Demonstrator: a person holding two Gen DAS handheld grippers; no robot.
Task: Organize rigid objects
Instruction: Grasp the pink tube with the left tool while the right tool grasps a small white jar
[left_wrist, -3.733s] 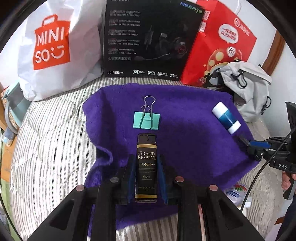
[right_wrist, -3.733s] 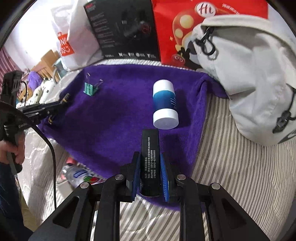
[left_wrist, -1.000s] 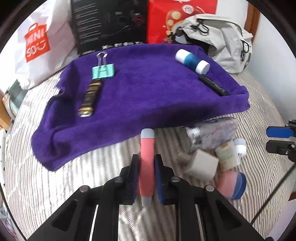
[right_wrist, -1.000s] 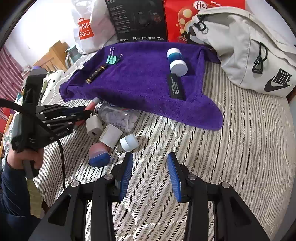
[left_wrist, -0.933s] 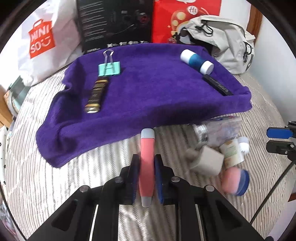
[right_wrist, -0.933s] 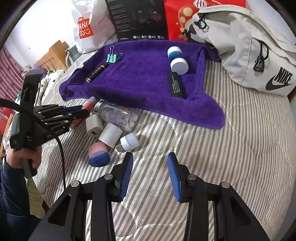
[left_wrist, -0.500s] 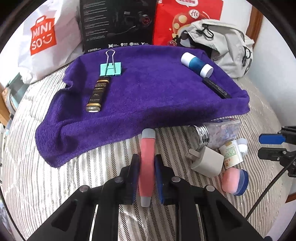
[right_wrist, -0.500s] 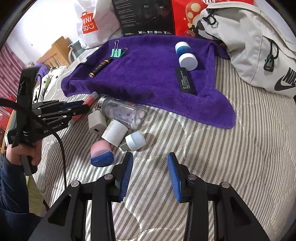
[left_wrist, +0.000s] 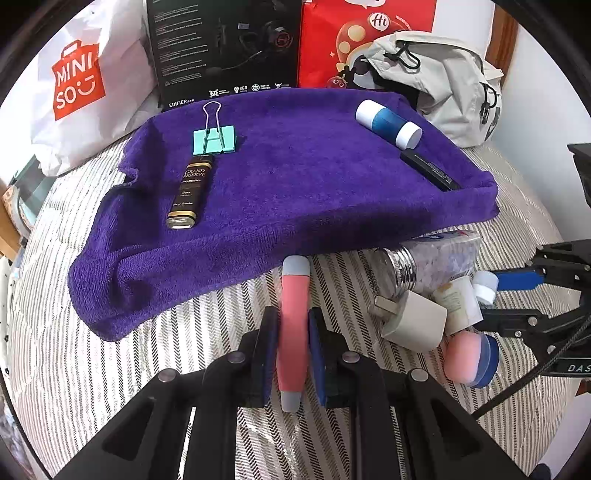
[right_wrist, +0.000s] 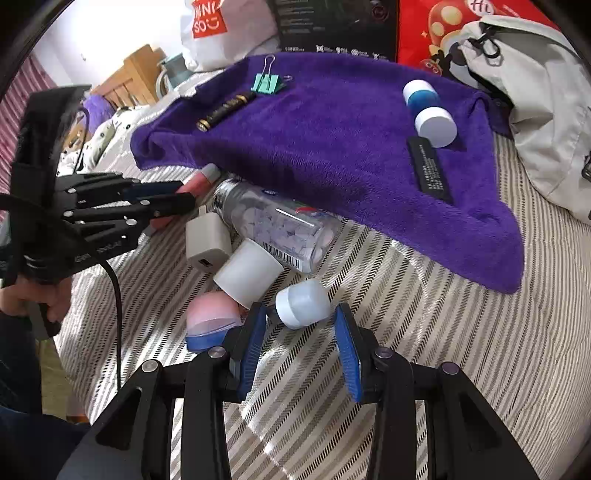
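My left gripper (left_wrist: 293, 321) is shut on a pink tube (left_wrist: 294, 288) with grey ends, just short of the purple towel's (left_wrist: 295, 177) near edge. On the towel lie a teal binder clip (left_wrist: 214, 138), a black-and-gold lighter (left_wrist: 188, 192), a blue-and-white bottle (left_wrist: 388, 122) and a flat black stick (left_wrist: 430, 171). My right gripper (right_wrist: 300, 317) is open, its blue pads either side of the pale cap of a small white bottle (right_wrist: 303, 302). That bottle lies in a pile with a clear tablet bottle (right_wrist: 280, 225), a white charger plug (right_wrist: 205, 240) and a pink-and-blue round case (right_wrist: 212, 314).
All of it rests on a striped bed cover (right_wrist: 424, 350). Behind the towel stand a white shopping bag (left_wrist: 74, 85), a black headset box (left_wrist: 221, 48) and a red bag (left_wrist: 365, 33). A grey backpack (right_wrist: 546, 96) lies at the towel's right. A hand (right_wrist: 44, 295) holds the left gripper's handle.
My right gripper has moved forward and down to the pile, so the small bottle's cap now sits between its open fingers. The left gripper still holds the pink tube, barely shifted.
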